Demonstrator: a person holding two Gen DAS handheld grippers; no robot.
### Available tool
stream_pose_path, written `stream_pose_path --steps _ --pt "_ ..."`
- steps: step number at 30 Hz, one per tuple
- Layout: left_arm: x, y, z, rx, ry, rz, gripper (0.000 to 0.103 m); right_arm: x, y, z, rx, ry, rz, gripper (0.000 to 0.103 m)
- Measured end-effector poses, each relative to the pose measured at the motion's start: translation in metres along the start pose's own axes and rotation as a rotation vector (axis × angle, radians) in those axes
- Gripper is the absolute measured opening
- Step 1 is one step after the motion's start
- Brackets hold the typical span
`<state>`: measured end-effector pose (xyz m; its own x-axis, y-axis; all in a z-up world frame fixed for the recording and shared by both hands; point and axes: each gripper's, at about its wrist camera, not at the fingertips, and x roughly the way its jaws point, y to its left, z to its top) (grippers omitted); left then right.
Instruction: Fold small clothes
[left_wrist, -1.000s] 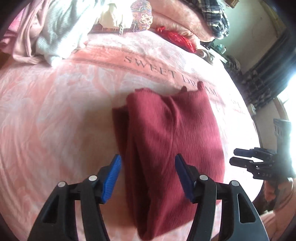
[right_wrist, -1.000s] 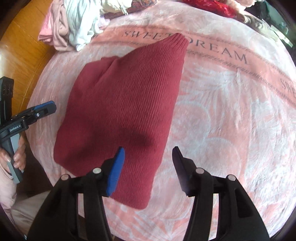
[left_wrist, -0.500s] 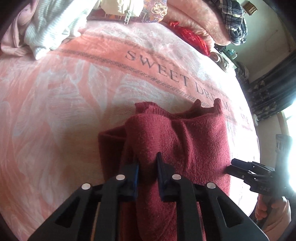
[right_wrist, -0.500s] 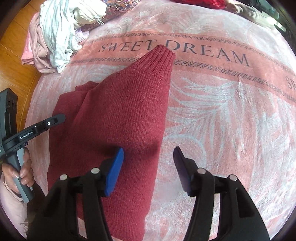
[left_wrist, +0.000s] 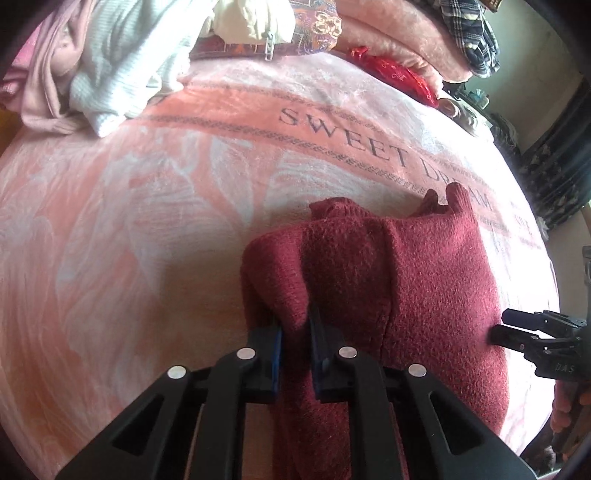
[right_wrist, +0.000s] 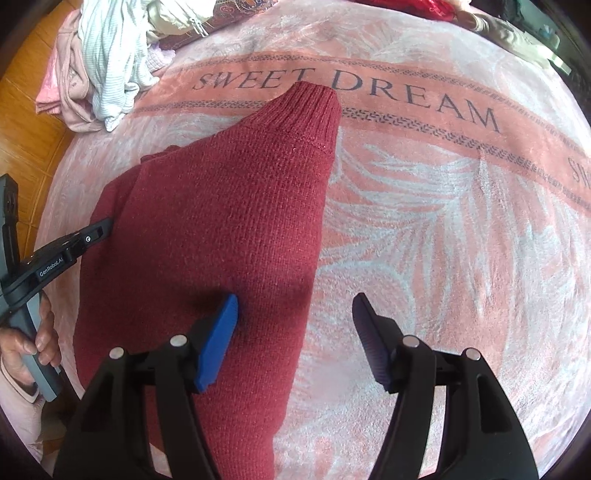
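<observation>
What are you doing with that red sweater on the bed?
A person is folding a dark red knitted sweater that lies on a pink "SWEET DREAM" blanket. The left gripper is pinched shut on a raised fold at the sweater's edge. The right gripper is open, just above the sweater's other edge. A pile of other clothes waits at the back.

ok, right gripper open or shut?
Open. The right gripper has its jaws spread wide above the red sweater, gripping nothing.
</observation>
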<state>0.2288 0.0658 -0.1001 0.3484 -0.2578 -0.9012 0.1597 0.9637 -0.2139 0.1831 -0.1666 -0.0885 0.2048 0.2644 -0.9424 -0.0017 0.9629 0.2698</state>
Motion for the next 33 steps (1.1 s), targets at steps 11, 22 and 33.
stream_pose_path --steps 11,22,33 --pt "-0.053 0.025 -0.012 -0.133 0.016 -0.074 0.075 -0.034 0.003 -0.015 -0.04 -0.005 -0.032 0.064" --pt "-0.08 -0.03 -0.064 0.029 -0.025 0.063 0.075 -0.054 0.022 -0.06 -0.022 -0.028 -0.032 0.064" --pt "-0.077 -0.063 -0.077 0.124 -0.059 0.112 0.075 -0.039 0.019 -0.059 0.004 -0.035 -0.02 0.067"
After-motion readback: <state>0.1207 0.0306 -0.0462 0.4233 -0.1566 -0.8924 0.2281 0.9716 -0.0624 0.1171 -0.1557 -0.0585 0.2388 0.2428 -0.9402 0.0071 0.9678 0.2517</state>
